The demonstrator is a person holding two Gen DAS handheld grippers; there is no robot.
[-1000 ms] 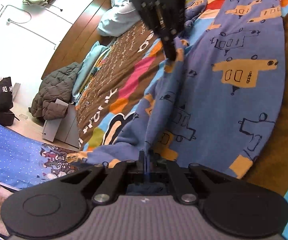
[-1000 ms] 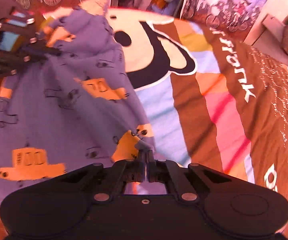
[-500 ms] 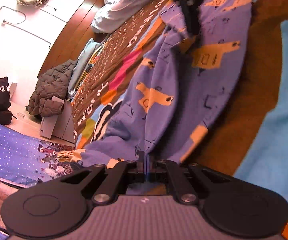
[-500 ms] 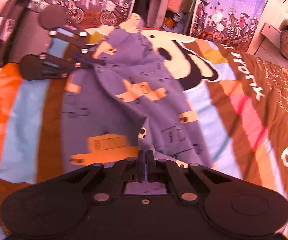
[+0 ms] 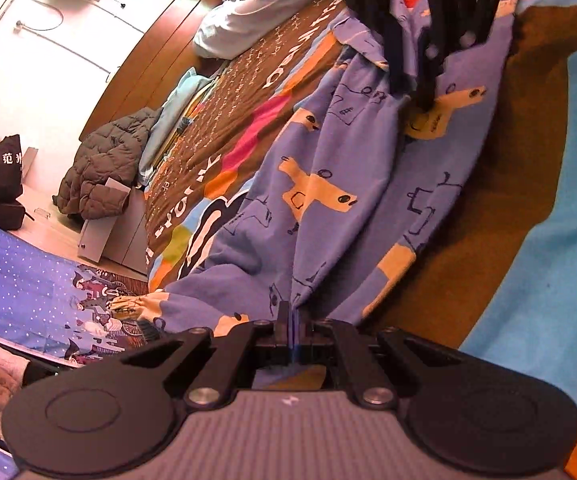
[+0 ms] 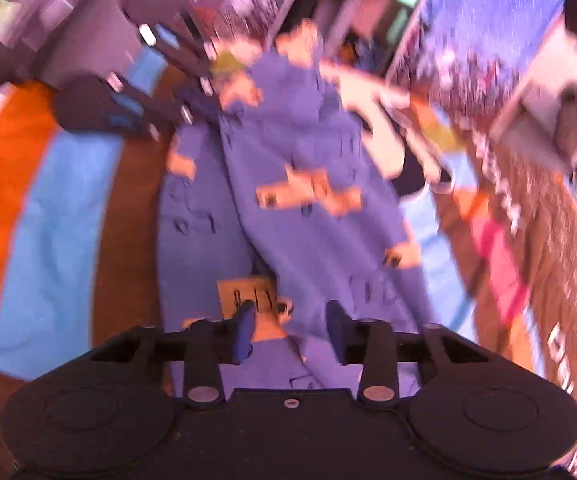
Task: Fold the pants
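Observation:
The pants (image 5: 328, 184) are blue-purple with orange vehicle prints and lie lengthwise, doubled over, on the bed. My left gripper (image 5: 288, 320) is shut on a pinch of their near edge. In the left wrist view my right gripper (image 5: 414, 100) reaches down onto the far end of the pants. The right wrist view is blurred by motion. There my right gripper (image 6: 290, 328) has its jaws opening, the blue pads apart, and the pants (image 6: 308, 220) lie loose under the gap. The left gripper (image 6: 196, 92) shows at the upper left of that view, at the other end of the pants.
The pants rest on a patterned bedspread (image 5: 548, 240) of brown, blue and orange. White pillows (image 5: 256, 12) lie at the headboard, with a grey padded jacket (image 5: 100, 172) on a cabinet beside the bed. A blue printed curtain (image 5: 16, 272) hangs at the left.
My right gripper swept sideways with the pants' edge, laying one half over the other, then its jaws parted and let the fabric go. The left gripper kept its grip.

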